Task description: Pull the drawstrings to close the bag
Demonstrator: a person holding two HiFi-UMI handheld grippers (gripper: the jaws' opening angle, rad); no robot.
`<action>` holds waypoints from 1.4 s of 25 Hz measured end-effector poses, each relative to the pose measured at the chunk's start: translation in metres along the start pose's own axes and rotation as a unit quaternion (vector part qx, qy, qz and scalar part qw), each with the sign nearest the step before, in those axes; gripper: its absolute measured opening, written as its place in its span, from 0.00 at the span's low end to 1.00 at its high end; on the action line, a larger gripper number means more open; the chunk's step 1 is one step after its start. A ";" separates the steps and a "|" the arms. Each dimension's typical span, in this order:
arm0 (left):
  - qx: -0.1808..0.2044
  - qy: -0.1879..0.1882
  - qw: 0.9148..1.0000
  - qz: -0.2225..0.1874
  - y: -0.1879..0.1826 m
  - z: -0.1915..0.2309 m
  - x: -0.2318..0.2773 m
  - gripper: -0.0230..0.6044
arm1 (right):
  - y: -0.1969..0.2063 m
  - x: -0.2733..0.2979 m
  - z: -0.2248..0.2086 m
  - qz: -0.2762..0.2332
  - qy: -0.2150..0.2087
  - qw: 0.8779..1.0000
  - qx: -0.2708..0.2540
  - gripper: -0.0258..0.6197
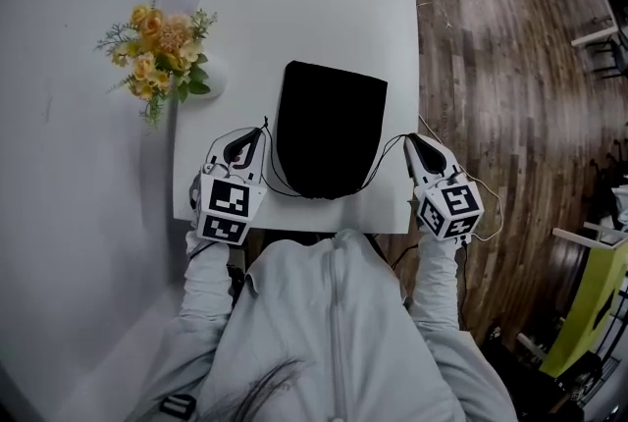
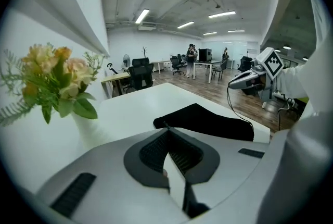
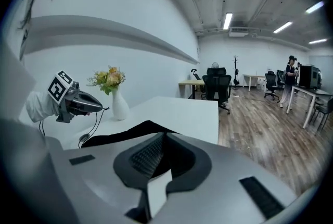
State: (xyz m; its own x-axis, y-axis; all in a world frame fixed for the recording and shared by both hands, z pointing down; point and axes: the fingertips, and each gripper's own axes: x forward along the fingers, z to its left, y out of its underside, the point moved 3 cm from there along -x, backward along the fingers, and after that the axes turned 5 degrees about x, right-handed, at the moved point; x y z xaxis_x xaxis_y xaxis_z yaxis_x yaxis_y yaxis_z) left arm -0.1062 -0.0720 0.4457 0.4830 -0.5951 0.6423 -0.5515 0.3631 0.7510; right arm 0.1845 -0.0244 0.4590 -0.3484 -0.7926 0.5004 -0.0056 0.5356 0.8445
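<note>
Both arms forward, hands low and apart
Left tongs point(image 1: 257, 135) and right tongs point(image 1: 412, 143) point forward and downward, jaws closed, each pinching a drawstring point(image 2: 227, 103); sleeved forearms reach out from the torso

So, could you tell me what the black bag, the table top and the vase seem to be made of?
The black bag looks like soft matte fabric: it lies flat and limp, without shine. The table top seems to be smooth white laminate or painted board, flat and evenly pale. The vase looks like smooth white ceramic, though opaque glass cannot be ruled out.
</note>
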 end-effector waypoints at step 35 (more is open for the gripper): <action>-0.124 0.068 0.990 0.017 0.044 -0.034 0.066 0.28 | 0.061 0.067 0.020 0.085 -0.008 0.996 0.038 0.22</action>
State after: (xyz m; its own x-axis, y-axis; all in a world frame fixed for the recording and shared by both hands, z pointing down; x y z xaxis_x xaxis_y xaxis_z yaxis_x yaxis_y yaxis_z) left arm -0.0750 -0.0710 0.5266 0.5641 -0.4833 0.6695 -0.3935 0.5555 0.7325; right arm 0.1420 -0.0387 0.5397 -0.3657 -0.6834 0.6318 -0.0151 0.6831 0.7301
